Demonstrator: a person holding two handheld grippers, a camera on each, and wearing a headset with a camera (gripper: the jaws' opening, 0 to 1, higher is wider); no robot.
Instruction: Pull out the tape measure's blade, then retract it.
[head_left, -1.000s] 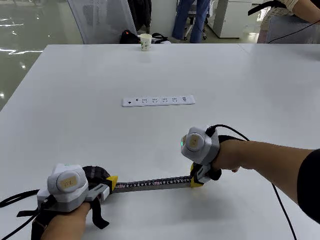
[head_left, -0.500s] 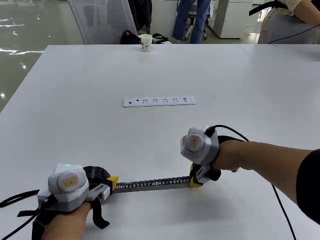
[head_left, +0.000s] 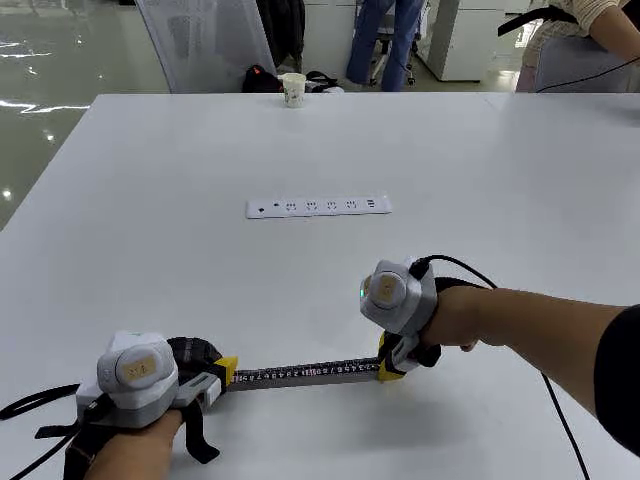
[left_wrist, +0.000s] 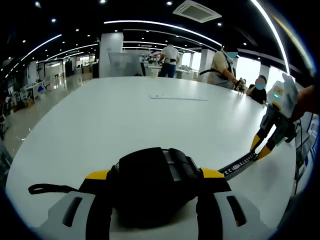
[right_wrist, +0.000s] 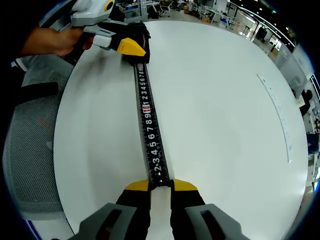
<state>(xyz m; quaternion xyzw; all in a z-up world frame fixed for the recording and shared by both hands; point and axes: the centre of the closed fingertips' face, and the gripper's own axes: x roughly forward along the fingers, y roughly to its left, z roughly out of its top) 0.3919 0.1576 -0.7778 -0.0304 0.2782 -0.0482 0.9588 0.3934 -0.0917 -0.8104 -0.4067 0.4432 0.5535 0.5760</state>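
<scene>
A black tape measure case (head_left: 194, 353) lies on the white table (head_left: 300, 280) near its front edge, and my left gripper (head_left: 222, 372) is shut on it. In the left gripper view the case (left_wrist: 152, 182) sits squeezed between the yellow-tipped jaws. The numbered blade (head_left: 305, 373) runs flat along the table to the right, a short length drawn out. My right gripper (head_left: 389, 366) is shut on the blade's end. The right gripper view has the blade (right_wrist: 149, 125) running from my right gripper (right_wrist: 161, 186) away to the left gripper (right_wrist: 125, 46).
A white power strip (head_left: 318, 206) lies in the middle of the table. A paper cup (head_left: 292, 86) stands at the far edge, with dark bags and standing people behind it. A black cable (head_left: 555, 395) trails from the right hand. A mesh chair (right_wrist: 30, 130) stands beside the table.
</scene>
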